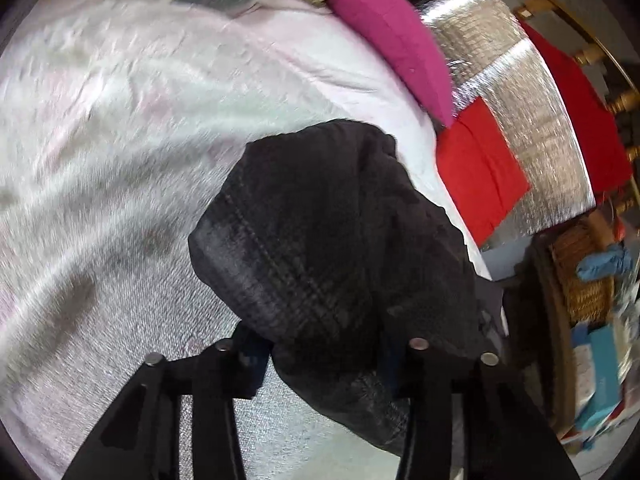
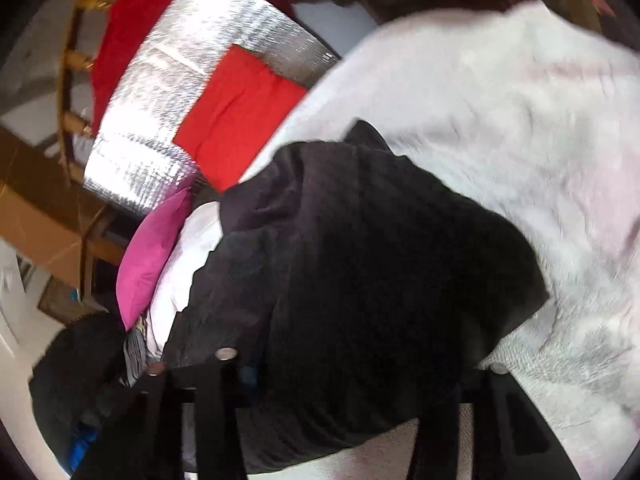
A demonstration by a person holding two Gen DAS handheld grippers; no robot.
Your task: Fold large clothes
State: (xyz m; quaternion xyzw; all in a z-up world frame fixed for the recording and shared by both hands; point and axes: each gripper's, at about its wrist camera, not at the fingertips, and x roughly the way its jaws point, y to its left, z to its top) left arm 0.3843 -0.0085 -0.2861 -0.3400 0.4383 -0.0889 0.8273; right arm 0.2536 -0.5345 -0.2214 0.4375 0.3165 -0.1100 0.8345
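**Ana:** Over the pale bedspread point(image 1: 120, 128), close to its right edge, one black garment point(image 1: 328, 232) hung bunched from both claws. I counted a single dark piece.

**Ben:** And the claws?

**Ana:** Cloth draped across the left gripper point(image 1: 320, 354) and the right gripper point(image 2: 360, 364); each looked pinched on the fabric, though the fingertips were buried, so I judged rather than saw it.

**Ben:** How should the step go?

**Ana:** Draw the two grips apart until the hem ran taut, then lower it flat before creasing, I'd say.

**Ben:** Around it?

**Ana:** One magenta pillow point(image 1: 384, 36), two red cloths point(image 1: 476, 168) on one silver foil mat point(image 1: 520, 92), and one wicker basket point(image 1: 580, 280) beyond the edge.
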